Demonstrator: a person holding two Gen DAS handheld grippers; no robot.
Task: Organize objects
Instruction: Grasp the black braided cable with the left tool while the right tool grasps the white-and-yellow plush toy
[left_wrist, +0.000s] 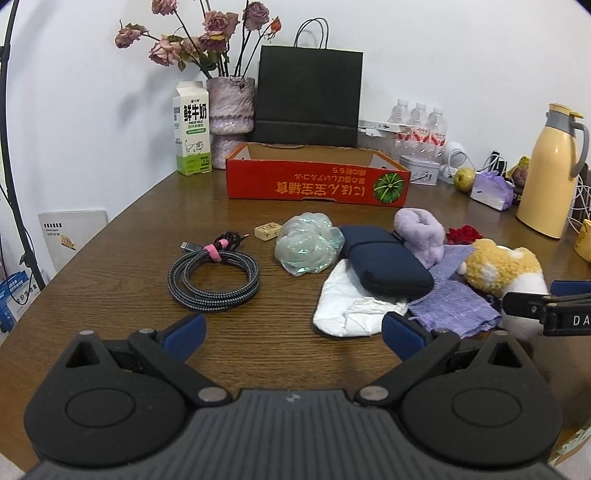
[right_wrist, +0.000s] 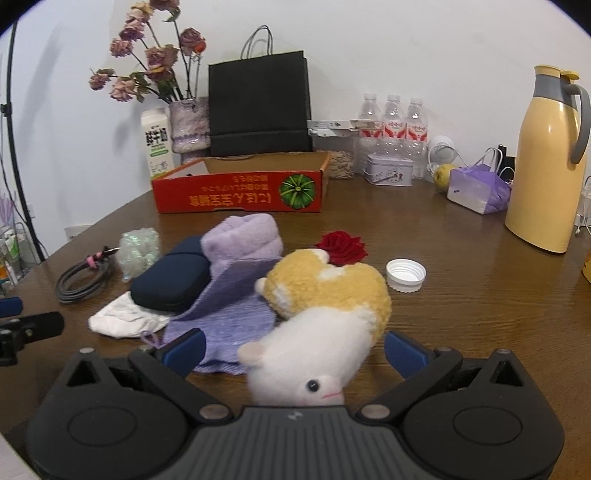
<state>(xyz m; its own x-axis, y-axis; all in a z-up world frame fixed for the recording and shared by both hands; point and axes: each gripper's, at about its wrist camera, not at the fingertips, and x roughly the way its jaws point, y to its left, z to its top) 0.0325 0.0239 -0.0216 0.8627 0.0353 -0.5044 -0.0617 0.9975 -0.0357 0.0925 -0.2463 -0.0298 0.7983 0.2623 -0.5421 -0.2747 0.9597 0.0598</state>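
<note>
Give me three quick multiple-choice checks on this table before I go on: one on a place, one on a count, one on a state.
1. Where does the plush toy lie?
A. inside the red box
B. between the right gripper's open fingers
C. on the black bag

2. How many water bottles stand by the wall?
A. one
B. three
C. five

3. What is the left gripper doing?
A. open, holding nothing
B. shut on the cable
C. shut on the pouch

Answers: 1 B, its white head sits between the right gripper fingers; 2 B, three capped bottles stand side by side; 3 A, its fingers are spread over bare table.
</note>
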